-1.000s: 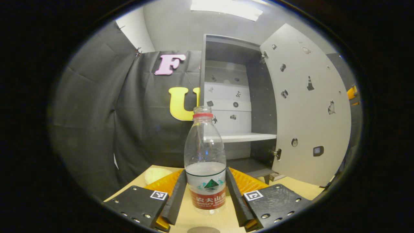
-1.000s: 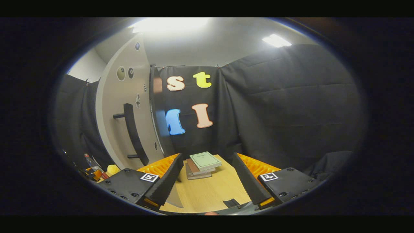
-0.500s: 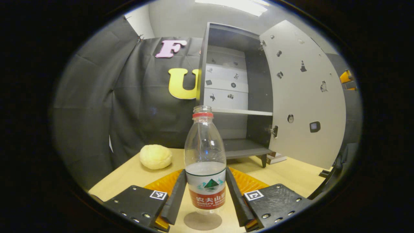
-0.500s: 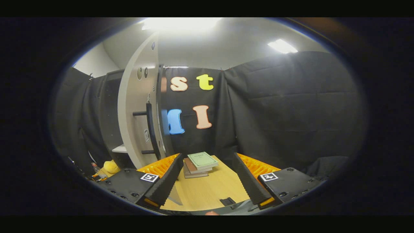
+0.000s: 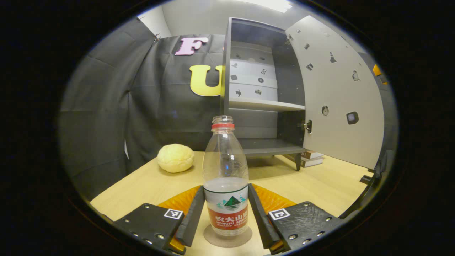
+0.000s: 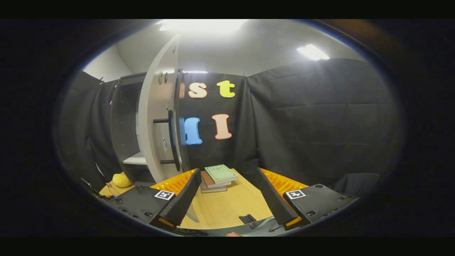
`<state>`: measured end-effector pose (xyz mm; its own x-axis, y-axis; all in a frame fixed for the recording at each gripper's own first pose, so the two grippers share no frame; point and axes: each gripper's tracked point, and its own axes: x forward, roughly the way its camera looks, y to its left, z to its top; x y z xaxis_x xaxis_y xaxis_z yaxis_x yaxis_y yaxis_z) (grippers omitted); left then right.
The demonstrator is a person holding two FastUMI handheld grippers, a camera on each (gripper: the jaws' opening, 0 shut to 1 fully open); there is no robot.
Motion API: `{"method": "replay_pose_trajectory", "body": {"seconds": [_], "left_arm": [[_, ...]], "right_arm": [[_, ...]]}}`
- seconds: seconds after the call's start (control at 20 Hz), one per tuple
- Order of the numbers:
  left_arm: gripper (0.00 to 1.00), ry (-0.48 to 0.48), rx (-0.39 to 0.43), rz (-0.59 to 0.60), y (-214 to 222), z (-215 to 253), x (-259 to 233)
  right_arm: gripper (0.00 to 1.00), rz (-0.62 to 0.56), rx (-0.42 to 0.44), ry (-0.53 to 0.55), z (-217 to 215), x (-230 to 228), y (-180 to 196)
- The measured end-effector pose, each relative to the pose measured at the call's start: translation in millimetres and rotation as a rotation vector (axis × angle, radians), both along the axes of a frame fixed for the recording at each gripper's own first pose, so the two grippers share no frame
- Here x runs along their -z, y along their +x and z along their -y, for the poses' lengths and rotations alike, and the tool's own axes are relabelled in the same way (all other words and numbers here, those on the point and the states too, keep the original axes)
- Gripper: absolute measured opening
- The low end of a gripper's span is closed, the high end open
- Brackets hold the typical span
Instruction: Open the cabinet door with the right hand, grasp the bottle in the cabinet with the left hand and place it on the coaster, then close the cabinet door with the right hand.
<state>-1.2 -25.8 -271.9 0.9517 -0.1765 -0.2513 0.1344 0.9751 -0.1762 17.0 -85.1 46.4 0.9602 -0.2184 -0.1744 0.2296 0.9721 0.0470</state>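
1. The left gripper (image 5: 226,213) is clenched on the water bottle (image 5: 225,177): both fingers press the labelled lower body, one on each side, and the bottle stands upright between the jaws with its long axis vertical and its red-ringed neck above them.
2. The round coaster (image 5: 228,238) lies directly beneath the bottle's base, between the jaws. The base looks to be resting on it or just above it; I cannot tell which. By my judgement the placing is all but done, and letting go comes next.
3. The cabinet (image 5: 263,106) stands ahead of the left jaws and a little to their right, its shelves bare, with the cabinet door (image 5: 337,106) swung wide further right.
4. The right gripper (image 6: 227,199) is released and empty, its jaws spread over bare tabletop.
5. The door's bar handle (image 6: 172,138) lies up and to the left of the right jaws, its long axis vertical. The right hand is the nearer one for closing.
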Motion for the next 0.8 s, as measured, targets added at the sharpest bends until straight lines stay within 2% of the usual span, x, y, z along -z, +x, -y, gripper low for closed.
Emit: {"method": "replay_pose_trajectory", "body": {"seconds": [0.05,0.1,0.15,0.2,0.25,0.3,0.35,0.4,0.45,0.5,0.55,0.6,0.7,0.75,0.8], "left_arm": [[0.70,0.004,-0.005,-0.003,-1,0,3],[0.70,0.011,-0.007,0.000,-2,-1,5],[0.73,0.015,-0.009,0.000,-3,-1,8],[0.70,0.014,-0.007,-0.011,-4,0,12],[0.70,0.011,-0.006,-0.024,-7,1,17],[0.70,0.010,-0.007,-0.029,-11,0,18],[0.74,0.012,-0.009,-0.021,-12,-1,16],[0.70,0.012,-0.007,-0.025,-14,-1,18],[0.74,0.013,-0.004,-0.031,-17,-1,19],[0.70,0.016,0.001,-0.036,-18,0,22],[0.76,0.020,0.003,-0.043,-19,1,23],[0.71,0.026,0.006,-0.050,-20,1,24],[0.73,0.032,0.010,-0.083,-27,0,31],[0.79,0.025,0.014,-0.090,-31,-1,31],[0.80,0.010,0.019,-0.092,-31,-1,29]], "right_arm": [[0.93,0.002,-0.005,-0.009,-3,-2,1],[0.98,0.005,-0.012,-0.016,-6,-4,2],[0.93,0.010,-0.023,-0.020,-10,-5,5],[0.98,0.012,-0.038,-0.020,-15,-7,7],[0.93,0.012,-0.047,-0.024,-19,-7,9],[0.93,0.011,-0.050,-0.034,-21,-8,9],[0.93,0.013,-0.051,-0.042,-22,-9,10],[0.93,0.015,-0.054,-0.044,-23,-10,11],[0.93,0.015,-0.057,-0.043,-26,-10,12],[0.93,0.016,-0.057,-0.040,-28,-11,13],[0.93,0.016,-0.055,-0.038,-28,-10,12],[0.93,0.016,-0.052,-0.037,-28,-10,12],[0.93,0.014,-0.047,-0.030,-30,-9,11],[0.93,0.015,-0.042,-0.025,-31,-8,10],[0.92,0.015,-0.040,-0.016,-33,-9,9]]}}
